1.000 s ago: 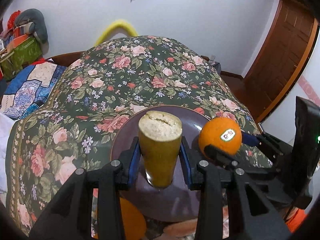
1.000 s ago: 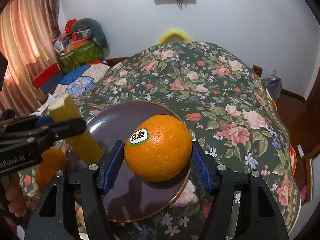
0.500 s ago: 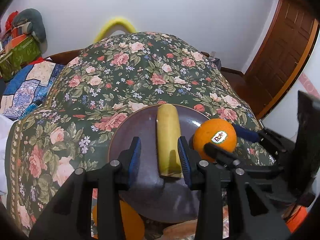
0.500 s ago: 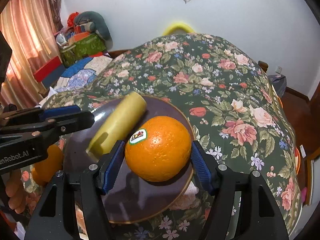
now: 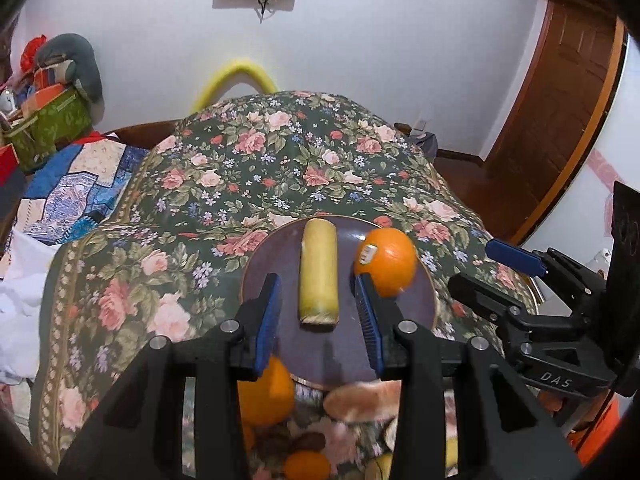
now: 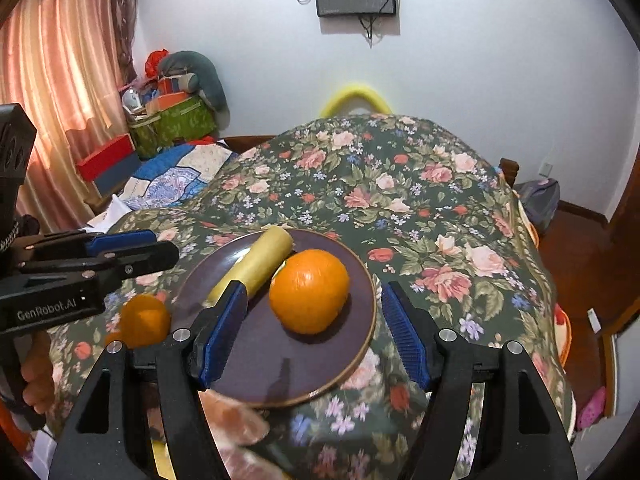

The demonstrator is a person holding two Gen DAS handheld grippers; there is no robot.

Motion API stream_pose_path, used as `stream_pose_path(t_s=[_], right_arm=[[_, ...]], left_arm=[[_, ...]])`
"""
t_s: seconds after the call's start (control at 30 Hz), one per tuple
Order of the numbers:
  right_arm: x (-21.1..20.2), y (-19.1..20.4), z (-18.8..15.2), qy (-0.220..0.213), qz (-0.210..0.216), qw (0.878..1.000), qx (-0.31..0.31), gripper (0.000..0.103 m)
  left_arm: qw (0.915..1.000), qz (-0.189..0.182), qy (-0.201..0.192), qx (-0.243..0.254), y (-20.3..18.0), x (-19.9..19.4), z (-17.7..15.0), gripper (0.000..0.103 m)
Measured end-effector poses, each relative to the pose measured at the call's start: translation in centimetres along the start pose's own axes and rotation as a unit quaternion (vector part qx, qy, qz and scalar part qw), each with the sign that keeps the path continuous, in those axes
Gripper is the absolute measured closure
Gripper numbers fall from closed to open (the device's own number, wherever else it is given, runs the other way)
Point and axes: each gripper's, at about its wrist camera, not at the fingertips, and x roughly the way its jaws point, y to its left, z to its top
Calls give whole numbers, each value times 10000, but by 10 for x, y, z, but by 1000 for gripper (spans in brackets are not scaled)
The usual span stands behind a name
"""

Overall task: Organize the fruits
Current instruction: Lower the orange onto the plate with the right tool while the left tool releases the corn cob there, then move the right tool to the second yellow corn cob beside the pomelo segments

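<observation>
A dark purple plate (image 5: 340,354) (image 6: 256,364) lies on the floral cloth. On it lie a yellow banana piece (image 5: 319,276) (image 6: 256,264) and an orange (image 5: 387,261) (image 6: 309,290), side by side. My left gripper (image 5: 320,316) is open and empty just behind the banana piece, jaws on either side of its near end without touching. My right gripper (image 6: 310,338) is open and empty, drawn back from the orange. Another orange (image 5: 264,394) (image 6: 145,321) sits off the plate at its near left.
A floral tablecloth (image 5: 280,168) covers the table. Near the front edge lie a pinkish fruit (image 5: 364,400) (image 6: 236,420) and a small orange fruit (image 5: 306,466). A wooden door (image 5: 560,120) stands at the right, and boxes (image 6: 172,120) at the left.
The left gripper laid the banana piece flat on the plate, opened and drew back. The right gripper let go of the orange on the plate and drew back.
</observation>
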Motion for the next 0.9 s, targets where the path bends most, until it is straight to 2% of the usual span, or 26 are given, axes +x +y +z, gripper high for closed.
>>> stream_pose_path(t_s=[0.3,0.47,0.53,0.73,0.9], right_arm=[[-39,10,-29,-92,-63,9999,26,34],[-57,12,-51,-49,-66,9999,75,33],[-62,12,-63,0,-104,9999,95,31],[-68,21,-95,200,-391,9990,-24,29],[-64,22,-116,396,-410,9984,13,29]], left_arm=[[9999,8,77,70,-3,-40,-33,63],[9997,-31,240,56,-3,-48,-61,52],[9995,-74,305,8,-1,-48,-71,45],[9976,22,681,110,-2,-33,-104,45],[9959,51,871,235,-6,-20,-118,43]])
